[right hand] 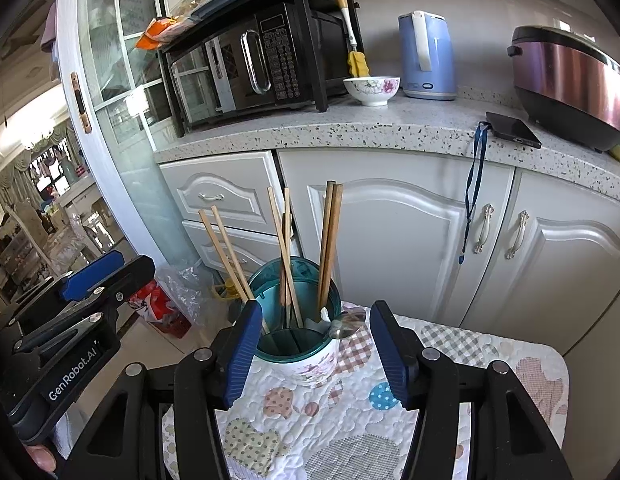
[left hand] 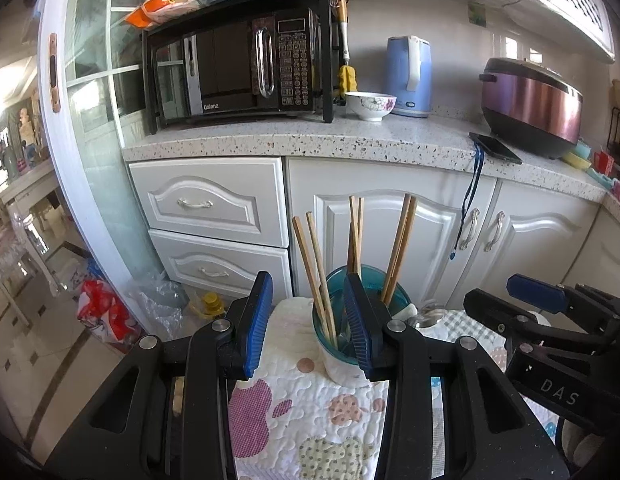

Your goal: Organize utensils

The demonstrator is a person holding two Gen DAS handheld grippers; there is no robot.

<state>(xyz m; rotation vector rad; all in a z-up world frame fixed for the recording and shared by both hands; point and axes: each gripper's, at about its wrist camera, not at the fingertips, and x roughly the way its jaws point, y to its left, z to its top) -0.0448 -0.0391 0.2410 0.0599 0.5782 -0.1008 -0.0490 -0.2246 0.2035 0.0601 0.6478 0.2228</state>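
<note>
The holder [right hand: 297, 332], a teal-rimmed cup with a flowered white body, stood upright on the quilted mat [right hand: 450, 360], and six chopsticks [right hand: 328, 240] rose from it in loose pairs, long axes near vertical and fanned a little toward the cabinets. A spoon [right hand: 346, 326] lay against the holder's right side, bowl at the rim (whether it sat inside or just beside could not be told).

The right gripper [right hand: 316, 354] sat just short of the holder, angled down at it, jaws apart with nothing between the pads; the holder stood ahead of its left finger and the spoon straight ahead in the gap. It looked the nearer of the two to the spoon, so a short push forward would likely serve.

The left gripper [left hand: 307, 326] also pointed down, jaws part open and clamped on nothing; its right finger overlapped the holder [left hand: 342, 344] in its own view, though contact could not be made out. Chopsticks [left hand: 316, 268] stood just beyond.
</note>
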